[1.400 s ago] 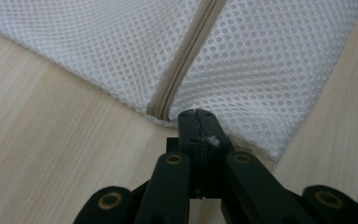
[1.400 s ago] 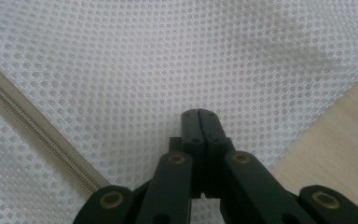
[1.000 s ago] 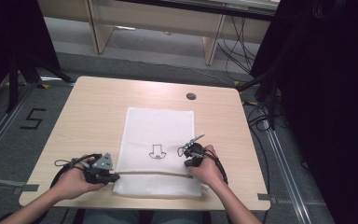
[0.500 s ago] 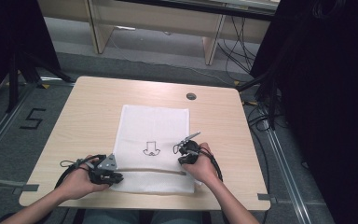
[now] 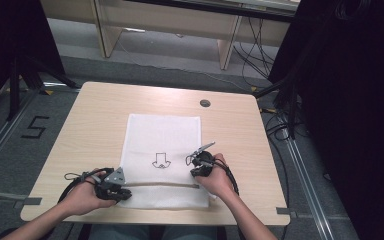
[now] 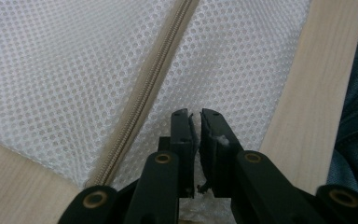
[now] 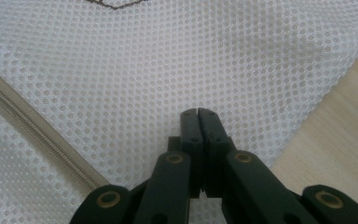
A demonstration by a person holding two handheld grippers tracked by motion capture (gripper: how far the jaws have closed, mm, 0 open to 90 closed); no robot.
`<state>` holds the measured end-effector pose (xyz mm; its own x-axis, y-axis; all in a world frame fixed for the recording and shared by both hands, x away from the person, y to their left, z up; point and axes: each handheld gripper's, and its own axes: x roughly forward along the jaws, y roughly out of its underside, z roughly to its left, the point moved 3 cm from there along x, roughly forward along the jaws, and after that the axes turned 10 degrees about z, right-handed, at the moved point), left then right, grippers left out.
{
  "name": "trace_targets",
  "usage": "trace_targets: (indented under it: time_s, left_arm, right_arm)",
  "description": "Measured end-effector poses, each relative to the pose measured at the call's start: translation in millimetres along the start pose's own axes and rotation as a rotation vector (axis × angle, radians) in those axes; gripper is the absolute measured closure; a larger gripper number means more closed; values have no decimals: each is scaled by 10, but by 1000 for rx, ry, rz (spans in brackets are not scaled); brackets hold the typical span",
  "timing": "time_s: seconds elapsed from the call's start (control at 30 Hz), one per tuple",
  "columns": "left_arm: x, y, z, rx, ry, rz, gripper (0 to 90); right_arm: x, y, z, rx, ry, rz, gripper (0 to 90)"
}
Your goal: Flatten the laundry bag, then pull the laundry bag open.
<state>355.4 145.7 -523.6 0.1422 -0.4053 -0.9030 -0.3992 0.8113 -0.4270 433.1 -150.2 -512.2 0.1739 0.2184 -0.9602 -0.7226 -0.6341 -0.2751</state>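
A white mesh bag [image 5: 160,135] lies flat on the wooden table [image 5: 95,120], with a small black outline drawing [image 5: 161,161] at its middle. A beige zipper [image 5: 160,184] runs across its near end. My left gripper [image 5: 126,192] lies at the bag's near left corner. In the left gripper view its jaws [image 6: 196,114] have just been opening and stand a narrow gap apart over the mesh [image 6: 74,60], right of the zipper [image 6: 149,88], with nothing between them. My right gripper [image 5: 190,160] rests on the bag's right side. Its jaws [image 7: 198,112] are shut over mesh [image 7: 214,56], the zipper [image 7: 32,130] off to their left.
A round cable hole [image 5: 205,103] sits in the table's far right part. Bare wood [image 5: 230,135] runs beside the bag on both sides. The person's jeans [image 6: 354,140] show past the table's near edge. Cables [image 5: 280,125] lie on the floor at the right.
Hardly anything: both hands stay at the bag's near end, and the high view is too far off to show the jaws moving.
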Motion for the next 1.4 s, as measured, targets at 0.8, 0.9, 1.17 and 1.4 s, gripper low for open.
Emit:
trace_targets:
  time_s: [0.8, 0.9, 1.17, 1.4]
  left_arm:
    - [-108, -128, 95, -49, -48, -238, 499]
    - [-103, -136, 118, -81, -44, -258, 492]
    - [-126, -125, 178, -114, -69, -280, 455]
    - [-133, -114, 165, -113, -82, -296, 462]
  right_arm:
    - [-342, 382, -98, 41, 11, -212, 581]
    - [-359, 416, -109, 62, 9, -223, 572]
    - [-386, 445, -133, 71, 9, -267, 538]
    - [-416, 469, -123, 122, -11, -242, 526]
